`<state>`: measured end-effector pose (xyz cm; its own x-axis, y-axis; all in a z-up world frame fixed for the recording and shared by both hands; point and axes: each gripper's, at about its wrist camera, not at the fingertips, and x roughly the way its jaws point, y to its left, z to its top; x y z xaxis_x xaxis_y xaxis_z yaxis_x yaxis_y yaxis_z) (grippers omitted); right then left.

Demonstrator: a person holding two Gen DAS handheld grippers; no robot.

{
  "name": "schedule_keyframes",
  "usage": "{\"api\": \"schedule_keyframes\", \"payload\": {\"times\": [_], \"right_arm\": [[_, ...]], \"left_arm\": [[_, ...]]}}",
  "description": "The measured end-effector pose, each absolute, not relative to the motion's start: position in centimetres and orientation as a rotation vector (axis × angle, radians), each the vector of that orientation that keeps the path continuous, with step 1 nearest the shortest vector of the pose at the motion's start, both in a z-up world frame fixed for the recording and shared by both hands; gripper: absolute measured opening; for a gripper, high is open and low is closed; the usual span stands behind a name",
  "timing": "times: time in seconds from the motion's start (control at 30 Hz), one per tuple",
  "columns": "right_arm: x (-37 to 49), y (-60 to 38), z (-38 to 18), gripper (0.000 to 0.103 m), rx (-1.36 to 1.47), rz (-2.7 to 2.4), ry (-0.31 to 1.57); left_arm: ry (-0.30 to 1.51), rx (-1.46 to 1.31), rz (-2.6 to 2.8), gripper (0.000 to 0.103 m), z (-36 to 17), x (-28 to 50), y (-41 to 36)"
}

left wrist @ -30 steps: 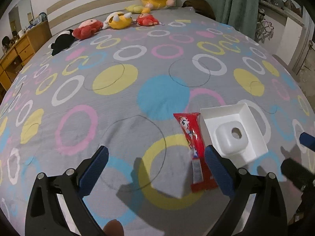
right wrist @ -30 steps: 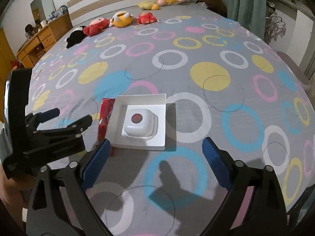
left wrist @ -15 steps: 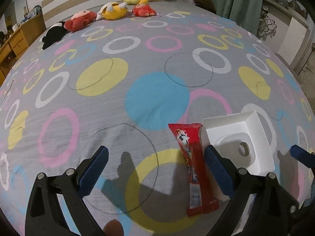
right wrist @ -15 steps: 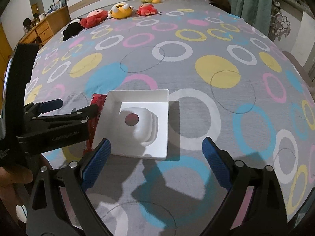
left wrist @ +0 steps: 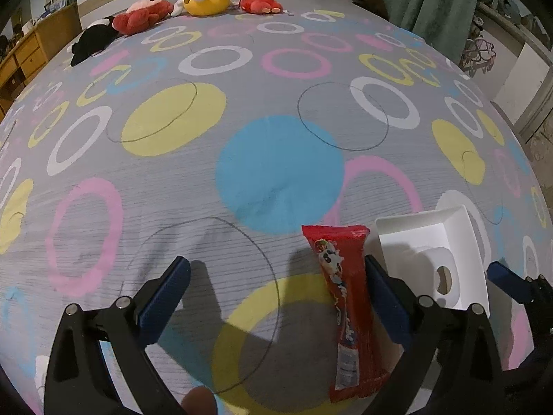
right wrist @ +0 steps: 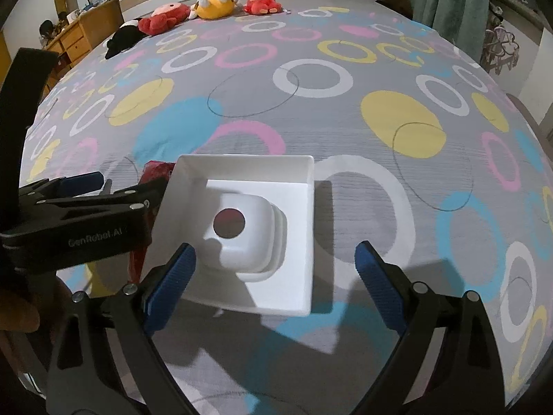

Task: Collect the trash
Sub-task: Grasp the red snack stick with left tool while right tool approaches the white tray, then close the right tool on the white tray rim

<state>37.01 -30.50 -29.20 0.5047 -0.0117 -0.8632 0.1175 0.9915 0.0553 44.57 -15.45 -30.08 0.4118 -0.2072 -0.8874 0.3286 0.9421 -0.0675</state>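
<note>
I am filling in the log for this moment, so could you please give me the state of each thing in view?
Red snack wrapper: flat on the bedspread, ungrasped.
White square plastic tray: open side up, resting on the bed, ungrasped.
Left tongs: open, empty.
Right tongs: open, empty, over the tray's near edge.

Your left gripper [left wrist: 276, 297] and right gripper [right wrist: 274, 276] look alike: matte black angled arms, each finger faced with a ribbed blue pad [right wrist: 169, 285], with small silver screws [left wrist: 122, 302] at the joints. Pale "GenRobot.AI" lettering [right wrist: 95, 235] marks the left gripper's side. Bare skin of your hand [right wrist: 17, 307] shows behind it.
</note>
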Motion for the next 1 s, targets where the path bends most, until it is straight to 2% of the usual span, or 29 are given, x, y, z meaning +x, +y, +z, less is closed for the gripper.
{"api": "schedule_keyframes", "payload": {"times": [0.07, 0.17, 0.27, 0.33, 0.37, 0.43, 0.47, 0.5, 0.57, 0.77, 0.87, 1.0], "right_arm": [[37.2, -30.4, -29.4, 0.091, 0.111, -0.078, 1.040], [37.6, -30.3, -29.7, 0.091, 0.110, -0.078, 1.039], [38.0, -30.1, -30.2, 0.087, 0.117, -0.077, 1.050], [38.2, -30.0, -30.6, 0.074, 0.114, -0.080, 1.053], [38.3, -30.0, -30.7, 0.073, 0.125, -0.073, 1.052], [38.3, -30.0, -30.6, 0.072, 0.125, -0.078, 1.044], [38.2, -29.9, -30.7, 0.072, 0.122, -0.079, 1.042], [38.2, -30.0, -30.7, 0.072, 0.126, -0.080, 1.038], [38.1, -30.0, -30.7, 0.071, 0.130, -0.080, 1.032], [38.1, -30.1, -30.6, 0.071, 0.143, -0.075, 1.028], [37.9, -30.1, -30.4, 0.071, 0.148, -0.071, 1.025], [37.6, -30.2, -30.1, 0.071, 0.158, -0.065, 1.014]], "left_arm": [[1.095, 0.119, -0.337, 0.093, -30.1, 44.6, -15.5], [1.106, 0.107, -0.333, 0.084, -30.4, 44.9, -15.7], [1.098, 0.116, -0.334, 0.084, -30.5, 44.9, -15.8], [1.088, 0.121, -0.317, 0.073, -30.6, 44.9, -15.8], [1.080, 0.130, -0.303, 0.062, -30.6, 44.9, -15.7], [1.074, 0.129, -0.297, 0.054, -30.5, 44.9, -15.5], [1.072, 0.124, -0.300, 0.046, -30.4, 45.0, -15.4], [1.068, 0.116, -0.301, 0.031, -30.2, 45.0, -15.3], [1.065, 0.112, -0.300, 0.027, -30.1, 45.0, -15.2], [1.057, 0.100, -0.311, 0.025, -29.8, 44.9, -15.0], [1.052, 0.091, -0.321, 0.017, -29.5, 44.8, -14.7], [1.043, 0.085, -0.335, 0.016, -29.0, 44.4, -14.6]]}}
